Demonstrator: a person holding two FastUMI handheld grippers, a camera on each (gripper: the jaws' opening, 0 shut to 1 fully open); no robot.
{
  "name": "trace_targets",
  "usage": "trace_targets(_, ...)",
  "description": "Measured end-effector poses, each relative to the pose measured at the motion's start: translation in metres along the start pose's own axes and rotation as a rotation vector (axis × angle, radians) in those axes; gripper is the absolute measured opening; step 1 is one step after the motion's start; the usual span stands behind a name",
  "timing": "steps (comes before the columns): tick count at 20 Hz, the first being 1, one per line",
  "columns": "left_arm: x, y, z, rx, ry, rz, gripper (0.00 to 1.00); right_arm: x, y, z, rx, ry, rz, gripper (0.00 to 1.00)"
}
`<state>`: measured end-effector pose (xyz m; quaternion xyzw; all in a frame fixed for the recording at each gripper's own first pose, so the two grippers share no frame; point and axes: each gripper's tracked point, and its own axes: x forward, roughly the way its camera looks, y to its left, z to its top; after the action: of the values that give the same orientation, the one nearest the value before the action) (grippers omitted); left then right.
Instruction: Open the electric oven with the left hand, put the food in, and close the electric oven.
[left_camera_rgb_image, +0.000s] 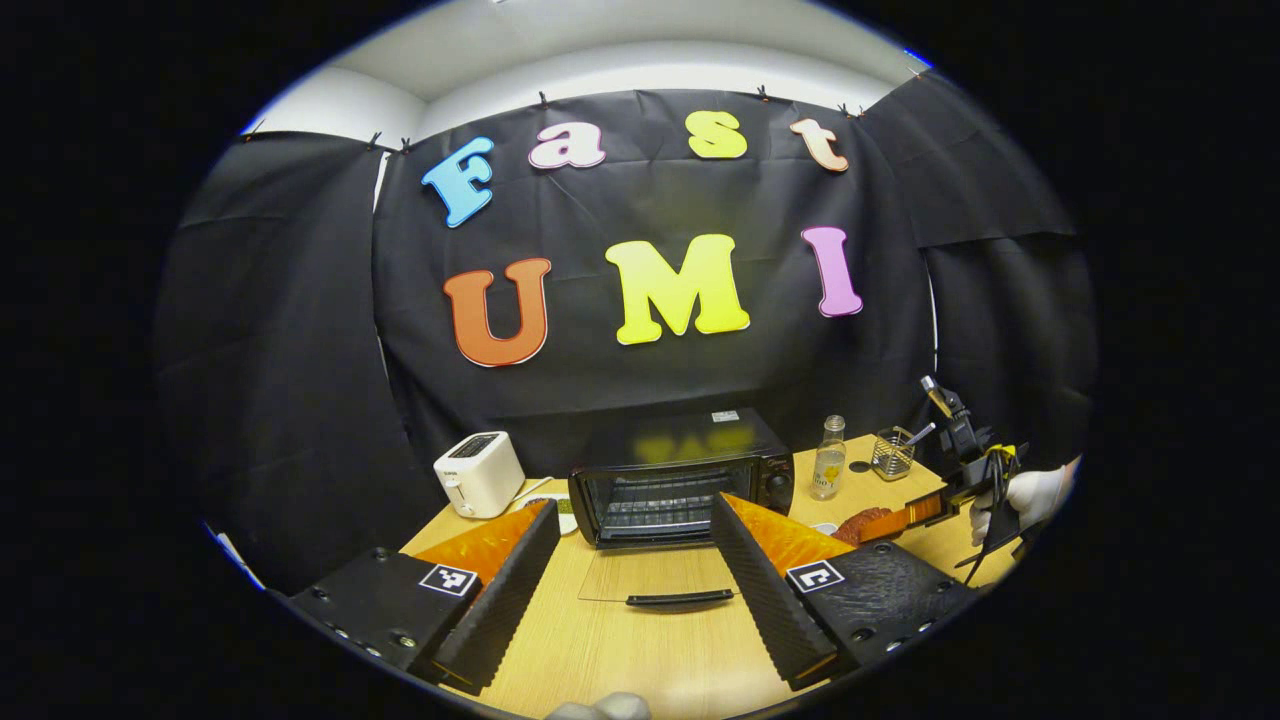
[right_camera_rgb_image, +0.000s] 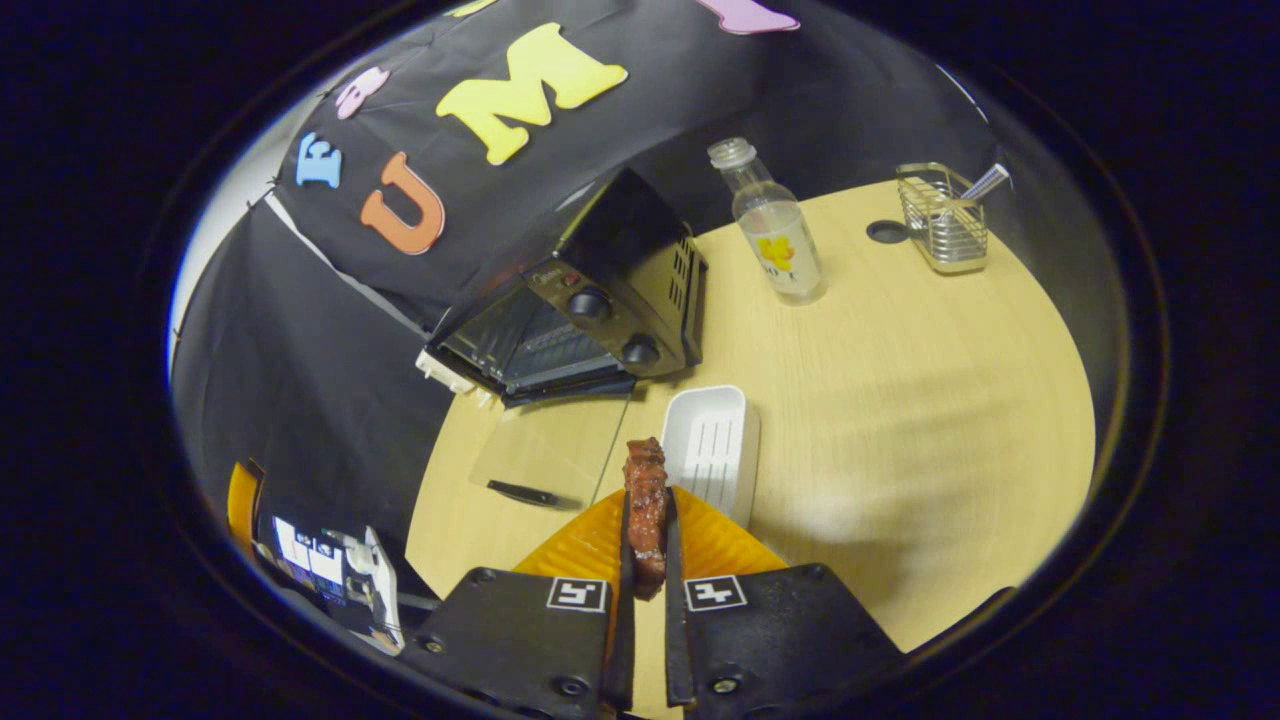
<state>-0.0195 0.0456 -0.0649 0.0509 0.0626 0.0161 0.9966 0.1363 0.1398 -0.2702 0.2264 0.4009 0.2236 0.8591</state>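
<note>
The black electric oven (left_camera_rgb_image: 680, 480) stands at the back of the table with its glass door (left_camera_rgb_image: 655, 575) folded down flat, handle (left_camera_rgb_image: 680, 598) toward me, and the wire rack inside in sight. My left gripper (left_camera_rgb_image: 635, 502) is open in front of the door, holding nothing. In the right gripper view, my right gripper (right_camera_rgb_image: 648, 495) is shut on a reddish-brown piece of meat (right_camera_rgb_image: 645, 468), above the table, right of the open door (right_camera_rgb_image: 550, 450) and some way from the oven (right_camera_rgb_image: 590, 310). The left gripper view catches that right gripper (left_camera_rgb_image: 905, 518) with the meat (left_camera_rgb_image: 866, 523) at the oven's right.
A white toaster (left_camera_rgb_image: 480, 472) sits left of the oven. A clear bottle (right_camera_rgb_image: 775, 230) and a wire basket (right_camera_rgb_image: 945, 220) stand to its right at the back. A white ridged tray (right_camera_rgb_image: 712, 440) lies just beyond the meat. A gloved hand (left_camera_rgb_image: 1035, 495) holds the right gripper.
</note>
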Motion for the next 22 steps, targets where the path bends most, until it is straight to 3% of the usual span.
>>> trace_targets(2, 0.004, 0.016, -0.006, -0.011, 0.001, -0.021, 0.96, 0.0, 0.022, 0.002, 0.021, -0.046, -0.008, 0.12)
trace_targets(3, 0.005, 0.026, -0.009, -0.014, 0.003, -0.022, 0.97, 0.002, 0.034, 0.002, 0.041, -0.067, -0.007, 0.15)
trace_targets(8, 0.008, 0.058, -0.025, -0.031, 0.017, -0.045, 0.97, 0.03, 0.086, 0.0, 0.132, -0.151, -0.002, 0.15)
trace_targets(17, 0.014, 0.097, -0.06, -0.049, 0.092, -0.017, 0.96, 0.141, 0.156, 0.027, 0.319, -0.312, 0.051, 0.15)
trace_targets(22, 0.018, 0.115, -0.071, -0.072, 0.097, 0.022, 0.97, 0.196, 0.176, 0.05, 0.371, -0.41, 0.024, 0.15)
